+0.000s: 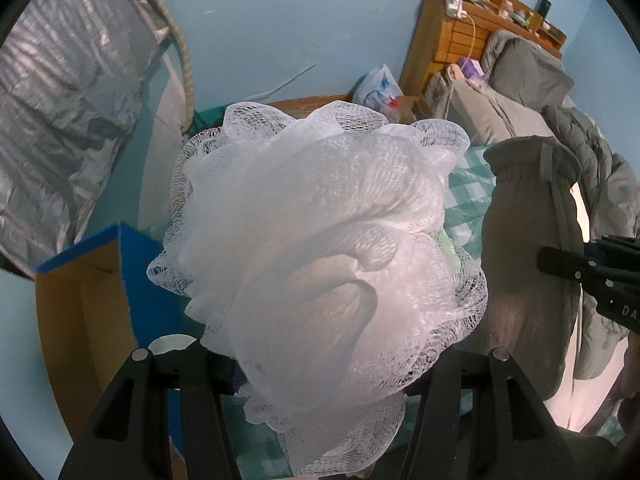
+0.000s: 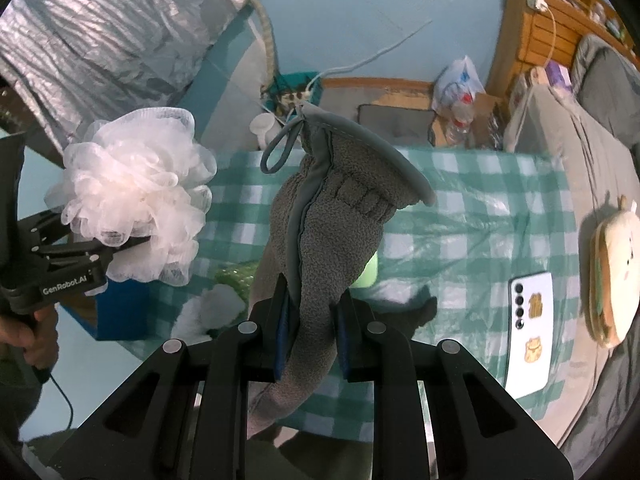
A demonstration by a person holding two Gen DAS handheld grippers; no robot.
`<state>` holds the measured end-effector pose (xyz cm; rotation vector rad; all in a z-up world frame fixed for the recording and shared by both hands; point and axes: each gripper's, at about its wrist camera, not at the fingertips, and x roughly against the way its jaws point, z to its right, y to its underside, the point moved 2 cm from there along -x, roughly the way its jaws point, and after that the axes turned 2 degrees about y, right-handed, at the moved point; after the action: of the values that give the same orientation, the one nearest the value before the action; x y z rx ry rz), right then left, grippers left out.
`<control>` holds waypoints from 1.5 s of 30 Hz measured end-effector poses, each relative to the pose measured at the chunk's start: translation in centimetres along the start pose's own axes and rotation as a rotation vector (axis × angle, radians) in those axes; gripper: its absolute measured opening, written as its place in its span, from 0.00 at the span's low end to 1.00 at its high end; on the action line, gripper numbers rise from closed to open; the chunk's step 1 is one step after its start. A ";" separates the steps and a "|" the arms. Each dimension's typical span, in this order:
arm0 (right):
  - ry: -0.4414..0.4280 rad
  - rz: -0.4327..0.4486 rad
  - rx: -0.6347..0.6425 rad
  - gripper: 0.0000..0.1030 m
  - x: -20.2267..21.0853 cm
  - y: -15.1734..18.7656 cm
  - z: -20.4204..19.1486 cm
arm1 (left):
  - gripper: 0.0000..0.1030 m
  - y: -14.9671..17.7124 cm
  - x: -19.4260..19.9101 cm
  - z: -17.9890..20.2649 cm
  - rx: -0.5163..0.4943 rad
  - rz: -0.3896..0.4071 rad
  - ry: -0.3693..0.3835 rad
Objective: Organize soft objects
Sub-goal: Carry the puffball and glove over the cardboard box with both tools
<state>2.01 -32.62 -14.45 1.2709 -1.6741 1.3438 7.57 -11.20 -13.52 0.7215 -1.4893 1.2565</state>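
- The white mesh sponge (image 1: 320,264) is in the air, held by the left gripper (image 2: 132,242); its fingers are partly closed and press into the mesh.
- The grey fleece glove (image 2: 320,232) hangs in the right gripper (image 2: 310,336); the blue pads (image 2: 282,340) are nearly closed on its lower part, and the cuff with the loop stands up.
- Both things are above the checked cloth (image 2: 460,220), with the sponge to the left of the glove.
- A box (image 1: 92,280) with blue sides stands open just below the sponge; it seems to be the place for soft things, but this is only a guess.
- Something white and fluffy (image 2: 208,312) and something green (image 2: 236,276) lie beside the box on the cloth; a plush toy (image 2: 612,280) lies far to the right, near a phone (image 2: 528,328).
- So the task seems to be in the middle: two things are lifted but not put down, and others wait.
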 end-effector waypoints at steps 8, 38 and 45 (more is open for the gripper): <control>-0.036 0.009 0.062 0.19 0.6 -1.5 -2.4 | 0.55 1.5 1.6 -1.9 0.040 0.016 -0.032; -0.200 -0.006 0.336 0.19 -0.8 -5.4 -16.9 | 0.55 7.5 7.9 -13.3 0.301 0.082 -0.153; -0.238 -0.023 0.405 0.19 -1.9 -5.9 -21.0 | 0.55 9.3 8.6 -16.4 0.364 0.079 -0.181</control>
<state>6.33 -12.03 -8.36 1.7328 -1.5816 1.6261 1.72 8.29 -9.61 1.0459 -1.4588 1.5800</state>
